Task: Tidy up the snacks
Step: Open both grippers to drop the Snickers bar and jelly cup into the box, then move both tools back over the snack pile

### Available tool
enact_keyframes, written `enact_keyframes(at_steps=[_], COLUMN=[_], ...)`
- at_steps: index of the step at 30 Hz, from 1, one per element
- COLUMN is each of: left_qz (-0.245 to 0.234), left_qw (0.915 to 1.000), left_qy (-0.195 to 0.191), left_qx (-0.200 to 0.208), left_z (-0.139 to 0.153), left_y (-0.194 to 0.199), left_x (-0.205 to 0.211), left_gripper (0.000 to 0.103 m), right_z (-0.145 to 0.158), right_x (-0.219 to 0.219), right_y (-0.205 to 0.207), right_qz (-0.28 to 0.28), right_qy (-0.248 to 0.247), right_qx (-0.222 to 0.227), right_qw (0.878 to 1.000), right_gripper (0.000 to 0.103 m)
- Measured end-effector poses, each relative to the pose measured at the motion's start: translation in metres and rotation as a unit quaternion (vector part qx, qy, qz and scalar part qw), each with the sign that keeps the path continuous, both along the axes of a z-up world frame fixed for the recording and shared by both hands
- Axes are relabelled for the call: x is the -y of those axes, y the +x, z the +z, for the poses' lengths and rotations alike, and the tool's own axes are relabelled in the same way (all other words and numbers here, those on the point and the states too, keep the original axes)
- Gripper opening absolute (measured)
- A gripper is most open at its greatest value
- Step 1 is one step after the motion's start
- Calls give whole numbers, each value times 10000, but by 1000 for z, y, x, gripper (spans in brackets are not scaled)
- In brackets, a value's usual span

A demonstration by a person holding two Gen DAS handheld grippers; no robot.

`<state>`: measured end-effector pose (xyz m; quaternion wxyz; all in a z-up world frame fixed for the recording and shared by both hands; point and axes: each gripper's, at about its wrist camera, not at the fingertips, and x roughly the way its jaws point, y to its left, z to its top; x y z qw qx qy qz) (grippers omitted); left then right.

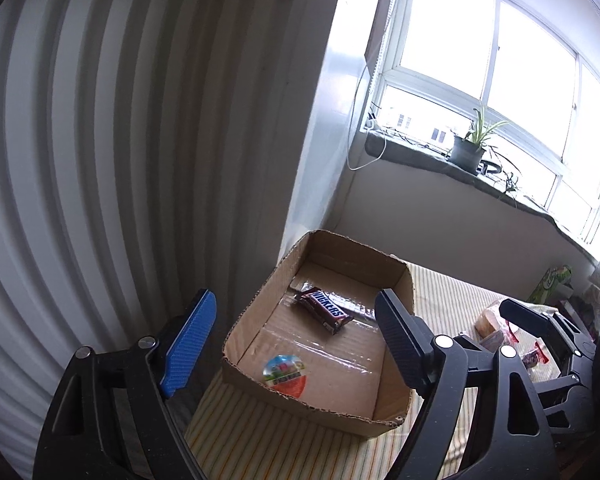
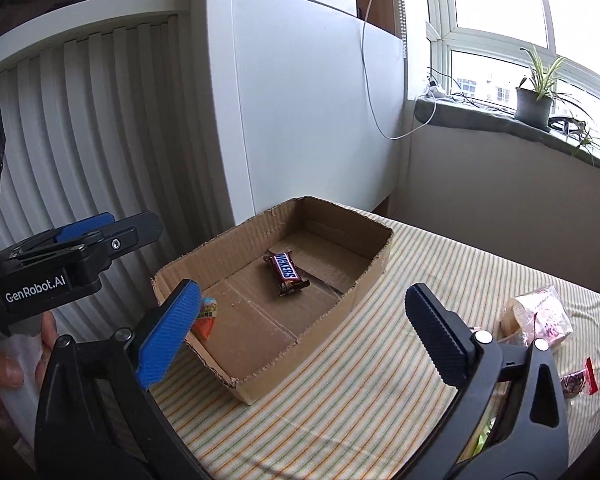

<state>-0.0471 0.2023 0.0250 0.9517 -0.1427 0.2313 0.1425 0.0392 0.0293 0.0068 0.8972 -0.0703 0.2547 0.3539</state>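
An open cardboard box (image 1: 394, 364) (image 2: 364, 284) sits on the striped tablecloth. Inside lie a Snickers bar (image 1: 325, 309) (image 2: 287, 273) and a round egg-shaped snack (image 1: 286, 373) (image 2: 206, 316) near the front wall. My left gripper (image 1: 296, 332) is open and empty, hovering above the box's near end; it also shows at the left of the right wrist view (image 2: 100, 236). My right gripper (image 2: 300, 316) is open and empty above the box's right side; it shows at the right of the left wrist view (image 1: 540, 320). Wrapped snacks (image 2: 538, 316) (image 1: 496, 326) lie on the cloth to the right.
A white ribbed panel (image 1: 100, 160) stands left of the box. A windowsill with a potted plant (image 1: 470, 148) (image 2: 534, 96) runs behind. A small red-ended wrapped candy (image 2: 578, 382) lies near the table's right side. A green packet (image 1: 552, 280) stands at the far right.
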Motion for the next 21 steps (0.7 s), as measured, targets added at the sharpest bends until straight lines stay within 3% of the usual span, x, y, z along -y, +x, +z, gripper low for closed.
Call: enact_keyframes(at_steps=[6,12,18,21], left_qz=[-253,-799,-1509,-1807], left_qw=[9993,9960,9871,9819], left_qy=[254,369,461,475], left_qx=[-81,-140,-254,-298], left_z=[0,-2,-2,-1], left_y=[13,35,50,52], left_x=[42,104,165,185], left_gripper=[82,82,82,82], right_z=[-13,-23,-32,-30], right_x=[63,149,232,253], right_y=[2,6,1,-4], right_qz=[-478,-1234,-2078,-2275], right_qy=[142,261,255,255], right_qx=[-187,-271,-358,-336], right_qw=[9986,9916,9772,9729], right_gripper=[103,103,103,103])
